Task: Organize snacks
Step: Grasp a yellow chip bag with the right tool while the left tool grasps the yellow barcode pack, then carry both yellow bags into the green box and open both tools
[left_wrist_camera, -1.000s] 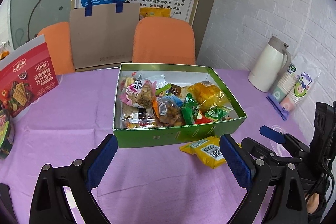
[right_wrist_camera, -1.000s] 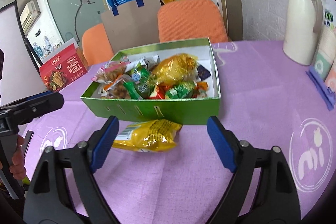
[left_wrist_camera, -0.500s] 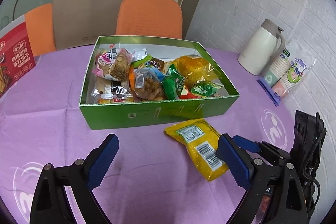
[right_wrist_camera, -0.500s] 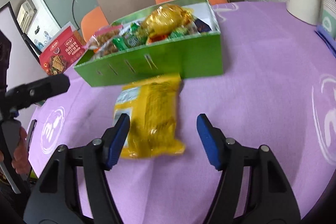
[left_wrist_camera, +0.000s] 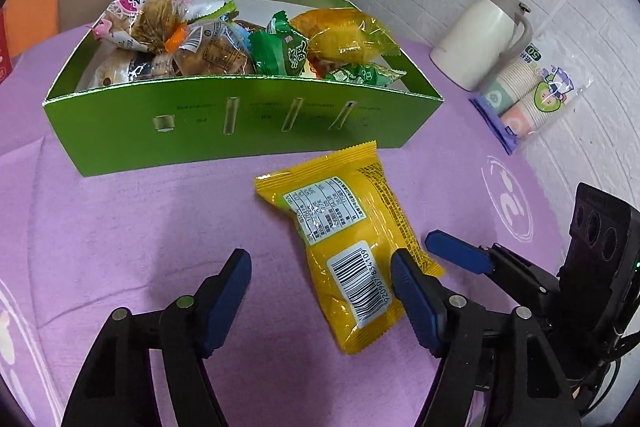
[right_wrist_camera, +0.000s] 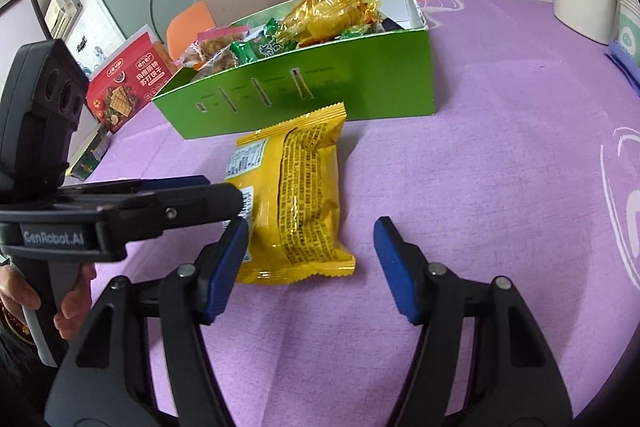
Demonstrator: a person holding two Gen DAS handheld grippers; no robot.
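Left wrist view: yellow snack packet (left_wrist_camera: 348, 247) lies on the purple surface (left_wrist_camera: 120, 211) beside the green box (left_wrist_camera: 240, 123). Both jaws are closing, ungripped: the left gripper (left_wrist_camera: 320, 279) and right gripper (right_wrist_camera: 310, 259) flank its near end.

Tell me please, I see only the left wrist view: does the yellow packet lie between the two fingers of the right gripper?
Observer: Yes. The right gripper is closing, and the near end of the yellow packet lies between its fingers. One pad stands clear of it.
Operator: What stands to the left of the green box?
Observer: A red cracker box stands beside the green box.
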